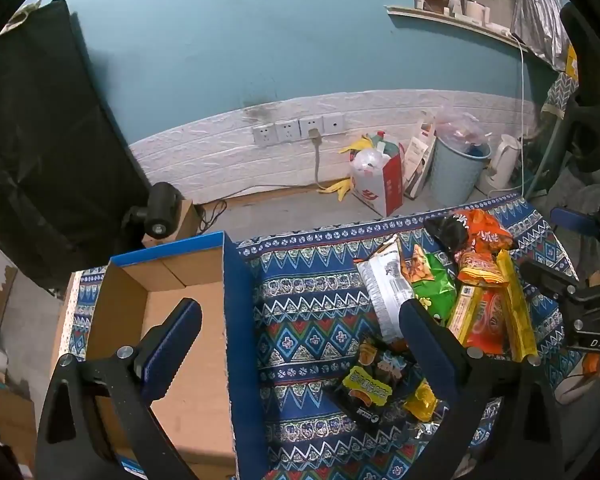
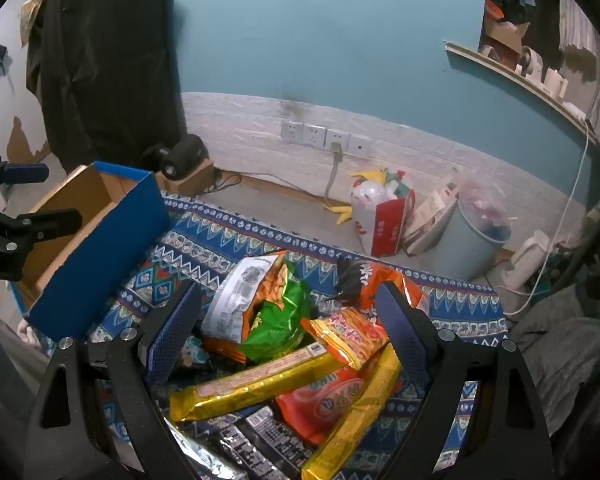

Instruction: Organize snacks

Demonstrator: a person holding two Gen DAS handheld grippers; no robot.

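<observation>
Snacks lie heaped on a patterned cloth (image 1: 312,300), and we hold both grippers above them with nothing between the fingers. Our left gripper (image 1: 300,336) is spread wide: one finger hangs over the cardboard floor of the blue box (image 1: 236,304), the other over the near edge of the pile. The box sits at nine o'clock from the heap, open side up, its long axis running from six toward twelve in the left view.

Our right gripper (image 2: 288,320) is spread wide too, straddling the pile without touching it. Directly under it a gold bar (image 2: 252,384) lies with its long axis from about eight to two o'clock. A second gold bar (image 2: 360,404) crosses near it, running from seven to one o'clock, resting on a flat orange packet (image 2: 320,404). At twelve o'clock from these sits a green bag (image 2: 276,316), crumpled, its open-looking end toward twelve, beside a white-backed bag (image 2: 236,300). At one o'clock lies an orange bag (image 2: 384,280) with a dark end pointing toward ten.

In the left view a black packet (image 1: 374,384) lies apart at six o'clock from the pile.
</observation>
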